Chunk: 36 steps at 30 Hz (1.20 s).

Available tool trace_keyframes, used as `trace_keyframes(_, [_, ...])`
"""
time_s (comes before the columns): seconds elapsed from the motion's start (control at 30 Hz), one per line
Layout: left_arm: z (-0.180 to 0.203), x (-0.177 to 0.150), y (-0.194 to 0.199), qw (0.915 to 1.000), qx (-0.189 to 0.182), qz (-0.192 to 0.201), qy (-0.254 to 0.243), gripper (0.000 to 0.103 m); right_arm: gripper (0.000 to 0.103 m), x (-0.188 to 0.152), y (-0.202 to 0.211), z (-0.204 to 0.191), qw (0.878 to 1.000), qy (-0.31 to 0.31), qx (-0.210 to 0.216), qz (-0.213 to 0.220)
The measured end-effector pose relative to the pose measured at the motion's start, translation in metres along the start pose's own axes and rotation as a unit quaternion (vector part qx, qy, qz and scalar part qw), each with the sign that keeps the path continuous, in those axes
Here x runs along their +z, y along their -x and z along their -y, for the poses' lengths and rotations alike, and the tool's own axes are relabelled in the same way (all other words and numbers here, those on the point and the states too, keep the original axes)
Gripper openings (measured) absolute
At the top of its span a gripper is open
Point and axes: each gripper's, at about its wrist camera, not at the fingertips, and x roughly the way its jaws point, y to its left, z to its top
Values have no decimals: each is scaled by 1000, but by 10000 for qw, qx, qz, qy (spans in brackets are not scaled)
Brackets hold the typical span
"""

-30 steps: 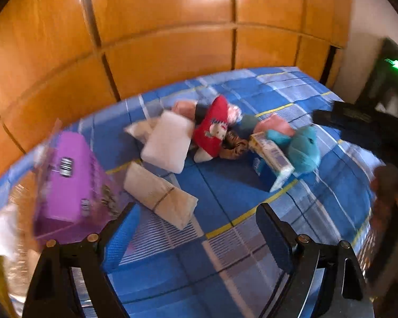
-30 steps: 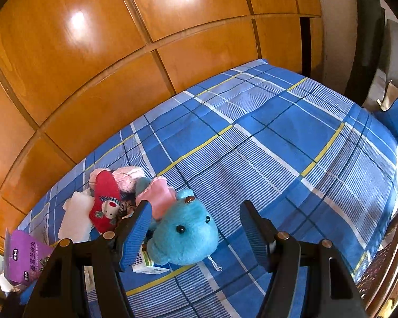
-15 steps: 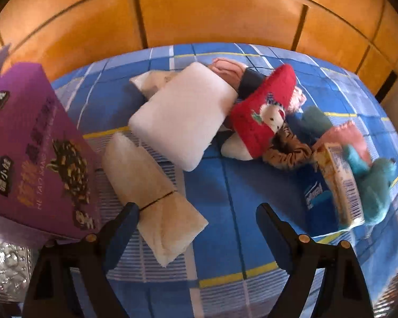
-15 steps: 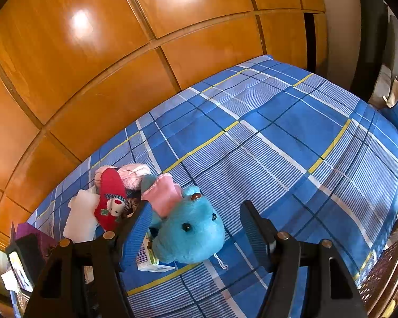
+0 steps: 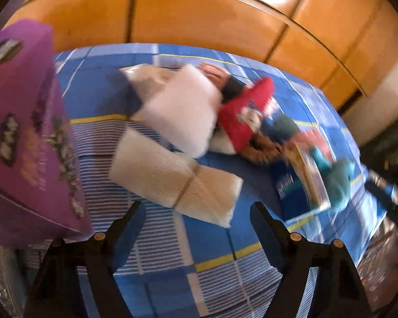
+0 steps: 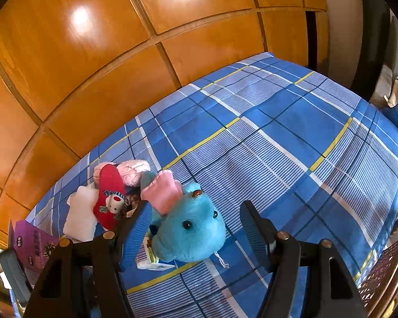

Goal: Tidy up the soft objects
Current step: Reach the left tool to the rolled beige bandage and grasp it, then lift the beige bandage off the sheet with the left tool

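While both tools hang over the blue plaid bed cover (image 6: 291,132), left gripper (image 5: 196,228) and right gripper (image 6: 193,225) stand with jaws spread, holding nothing. One purple box (image 5: 26,137) at the left edge; contents not visible. One banded beige cloth bundle (image 5: 177,182), one white pillow (image 5: 183,114), one red plush sock (image 6: 110,196), one blue plush toy (image 6: 191,228) lie clustered.

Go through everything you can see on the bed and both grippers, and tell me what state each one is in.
left gripper: open, empty, above the bedspread
right gripper: open, empty, blue plush toy between its fingers
blue plush toy: lying on the bed, ungripped
beige banded bundle: lying flat, band around it
white pillow: resting on the pile
red stocking: lying in the pile
purple box: tilted
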Motion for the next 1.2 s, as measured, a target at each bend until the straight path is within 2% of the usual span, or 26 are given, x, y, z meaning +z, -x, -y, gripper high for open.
trace_keyframes(0.17, [1,5,-10,9993,204,-158,282,81,69,0,0,2,9999,-50,88,-6])
trace_keyframes(0.27, [14,10,-13,9980,528,-30,338,81,70,0,0,2,9999,-62,134,-14])
trace_keyframes(0.33, [19,12,-15,9979,569,29,309,81,70,0,0,0,9999,-46,146,-26])
trace_keyframes(0.43, [38,16,-26,9975,678,45,-190,80,70,0,0,-1,9998,-31,199,-29])
trace_keyframes(0.47, [42,17,-30,9970,716,24,-289,73,70,0,0,-1,9997,-25,227,-33])
trace_keyframes(0.53, [50,16,-32,9953,777,33,-578,70,69,-1,1,-3,9995,25,302,-23])
trace_keyframes(0.57, [52,12,-29,9946,706,94,-761,68,67,-1,2,-4,9994,63,331,-3])
trace_keyframes(0.63, [54,0,-21,9915,509,112,-1190,65,53,-1,2,-8,9991,162,404,4])
trace_keyframes(0.73, [45,-24,-6,9863,295,59,-1622,65,48,-4,1,-15,9983,328,481,-52])
trace_keyframes(0.87, [25,-52,19,9848,-36,-74,-1733,65,47,-7,-1,-22,9965,497,659,-118])
trace_keyframes(1.0, [9,-70,33,9827,-246,-149,-1832,65,47,-14,-5,-38,9905,830,1049,-313])
trace_keyframes(1.1, [-4,-83,45,9812,-528,-289,-1835,65,47,-20,-10,-52,9806,1093,1498,-636])
trace_keyframes(1.2, [-16,-93,54,9806,-706,-383,-1790,65,47,-29,-12,-69,9711,1461,1693,-840])
